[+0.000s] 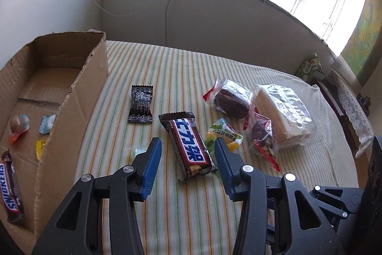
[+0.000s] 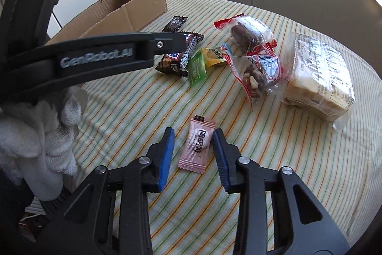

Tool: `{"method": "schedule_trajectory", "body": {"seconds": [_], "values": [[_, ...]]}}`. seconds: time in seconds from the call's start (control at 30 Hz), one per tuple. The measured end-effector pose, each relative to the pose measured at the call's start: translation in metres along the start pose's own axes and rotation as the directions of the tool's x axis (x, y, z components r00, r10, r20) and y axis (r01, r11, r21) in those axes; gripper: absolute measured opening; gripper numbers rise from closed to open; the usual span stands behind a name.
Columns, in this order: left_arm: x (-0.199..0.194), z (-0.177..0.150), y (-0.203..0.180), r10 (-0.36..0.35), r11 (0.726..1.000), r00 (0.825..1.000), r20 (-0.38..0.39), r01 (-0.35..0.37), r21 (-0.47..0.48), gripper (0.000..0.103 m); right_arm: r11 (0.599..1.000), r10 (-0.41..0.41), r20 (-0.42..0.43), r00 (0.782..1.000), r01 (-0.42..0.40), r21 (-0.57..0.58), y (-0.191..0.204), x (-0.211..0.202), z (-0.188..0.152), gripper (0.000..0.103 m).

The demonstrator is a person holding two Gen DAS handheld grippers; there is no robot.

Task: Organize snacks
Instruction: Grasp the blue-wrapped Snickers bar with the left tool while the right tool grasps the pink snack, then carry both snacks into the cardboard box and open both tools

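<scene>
- step: pick-up, both hands. left gripper [image 1: 187, 147] straddles the brown chocolate bar [image 1: 189, 147], jaws part open, pads not touching it.
- right gripper [image 2: 193, 135] brackets the pink candy [image 2: 197, 143]; one pad at its edge, the other apart, nothing held.
- next: close, lift, carry to the cardboard box [image 1: 78, 97], which already holds some snacks.
- room: green packet [image 2: 197, 67] touches the bar; box wall stands high; striped surface [image 2: 124, 111] around the candy is free.
</scene>
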State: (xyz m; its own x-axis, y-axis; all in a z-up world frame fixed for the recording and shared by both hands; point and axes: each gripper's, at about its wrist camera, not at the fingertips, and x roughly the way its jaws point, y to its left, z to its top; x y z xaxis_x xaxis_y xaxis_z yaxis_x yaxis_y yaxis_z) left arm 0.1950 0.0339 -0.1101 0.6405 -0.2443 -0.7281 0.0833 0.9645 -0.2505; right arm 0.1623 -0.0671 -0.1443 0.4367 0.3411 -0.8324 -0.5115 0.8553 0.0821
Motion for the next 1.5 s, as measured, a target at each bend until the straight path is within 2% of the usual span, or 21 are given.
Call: {"method": "schedule_trajectory", "body": {"seconds": [0.1,0.27,0.33,0.5,0.7,1.1,1.5], "values": [[0.011,0.002,-0.001,0.003,1.0,1.0,-0.022,-0.003,0.003,0.041,0.999,-0.032,0.003,0.999,0.032,-0.037,0.002,0.0,-0.001,0.021],[0.021,0.002,-0.004,-0.003,1.0,0.999,-0.048,0.004,0.022,0.032,0.995,-0.049,0.004,0.999,0.049,-0.086,0.005,-0.002,-0.004,0.021],[0.019,0.002,-0.005,0.004,0.999,0.999,-0.046,-0.002,0.032,0.031,0.994,-0.051,0.006,0.999,0.052,-0.095,0.006,-0.002,-0.005,0.021],[0.014,0.001,-0.002,0.003,1.0,0.999,-0.036,-0.002,0.024,0.027,0.997,-0.027,0.007,1.0,0.027,-0.067,0.002,-0.003,-0.003,0.02],[0.008,-0.001,-0.003,-0.004,1.0,1.0,-0.025,0.005,0.024,0.027,0.999,-0.015,0.016,1.0,0.016,-0.048,-0.004,-0.007,-0.003,0.019],[-0.043,-0.002,0.004,-0.022,1.0,0.997,0.069,0.022,0.009,0.027,1.0,-0.006,0.087,0.996,0.008,-0.029,-0.013,-0.035,0.009,0.019],[-0.088,0.0,0.048,0.045,0.998,0.987,0.153,-0.039,-0.043,0.027,0.996,0.018,0.161,0.987,-0.003,-0.09,0.015,-0.045,0.063,0.019]]}}
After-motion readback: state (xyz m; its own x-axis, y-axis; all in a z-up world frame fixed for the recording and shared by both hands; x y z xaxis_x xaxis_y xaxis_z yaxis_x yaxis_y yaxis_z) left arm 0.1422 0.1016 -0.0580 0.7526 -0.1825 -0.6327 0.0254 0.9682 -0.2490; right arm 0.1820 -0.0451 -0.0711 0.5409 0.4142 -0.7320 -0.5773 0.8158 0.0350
